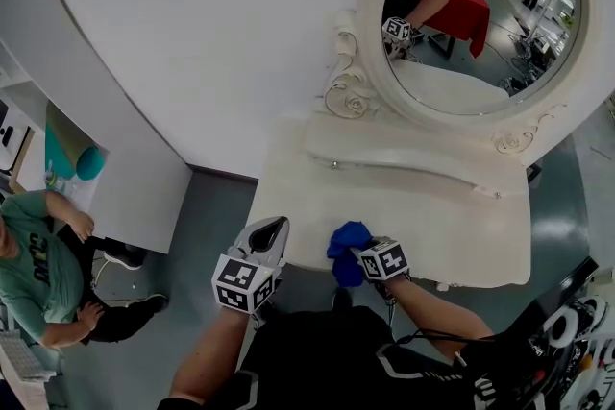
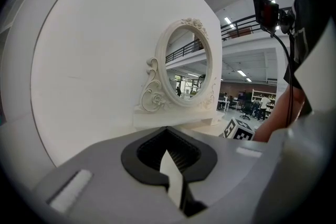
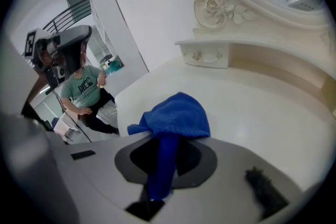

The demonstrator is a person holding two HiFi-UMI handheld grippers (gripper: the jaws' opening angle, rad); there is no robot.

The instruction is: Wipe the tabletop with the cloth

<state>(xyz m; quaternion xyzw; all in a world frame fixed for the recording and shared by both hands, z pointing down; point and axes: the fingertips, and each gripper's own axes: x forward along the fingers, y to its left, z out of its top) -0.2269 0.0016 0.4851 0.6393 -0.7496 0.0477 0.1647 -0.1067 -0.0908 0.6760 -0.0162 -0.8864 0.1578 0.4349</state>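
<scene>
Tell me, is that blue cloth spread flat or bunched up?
Bunched up: the blue cloth is a crumpled lump at the tabletop's near edge, one strip of it pinched in the right gripper's shut jaws.

My work surface is the tabletop (image 1: pixel 423 226), a cream-white slab, smooth and bare over most of its area. A raised ledge (image 1: pixel 413 156) of the same colour runs along its rear edge and has two small knobs (image 3: pixel 197 55) on its front face. An oval mirror (image 1: pixel 480 24) in a carved frame stands on that ledge.

One item lies directly on the slab. This is the blue cloth (image 1: pixel 348 243), bunched at the front edge, left of the middle. One end of it runs back between the closed jaws of my right gripper (image 3: pixel 164 162). The table stands on a grey floor (image 1: pixel 216 216).
</scene>
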